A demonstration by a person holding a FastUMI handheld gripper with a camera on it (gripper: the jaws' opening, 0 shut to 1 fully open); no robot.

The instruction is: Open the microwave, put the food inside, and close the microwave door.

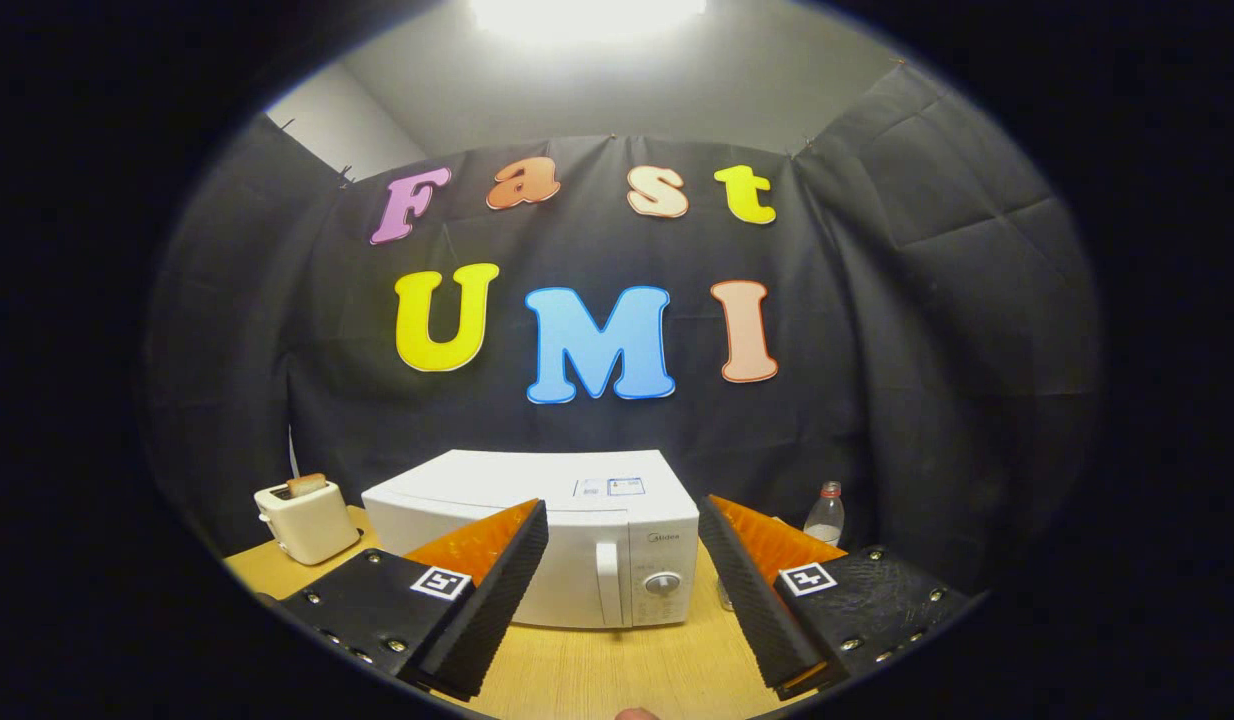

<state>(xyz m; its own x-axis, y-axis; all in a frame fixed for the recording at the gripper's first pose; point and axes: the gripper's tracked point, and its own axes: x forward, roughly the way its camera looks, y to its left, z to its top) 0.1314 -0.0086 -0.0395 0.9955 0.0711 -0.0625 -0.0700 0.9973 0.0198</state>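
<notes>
- Currently, the gripper (pixel 622 540) is hovering above the wooden table (pixel 597 670), with its two fingers (pixel 497 585) spread wide apart and gripping nothing.
- The white microwave (pixel 537 540) is sitting on the table directly ahead of the fingers, partly showing in the gap between them; its door is sitting closed.
- The microwave's vertical door handle (pixel 607 583) and round control dial (pixel 662 584) are facing the gripper, on the microwave's right-hand portion.
- A white toaster (pixel 305 522) is standing to the left of the microwave, apart from it, with a slice of toast (pixel 306 485) sticking up out of its slot.
- A clear plastic bottle (pixel 825 515) with a red cap is standing upright to the right of the microwave, behind the right finger.
- A small rounded object, too little of it showing to identify, is lying on the table nearer than the microwave, below the gap between the fingers.
</notes>
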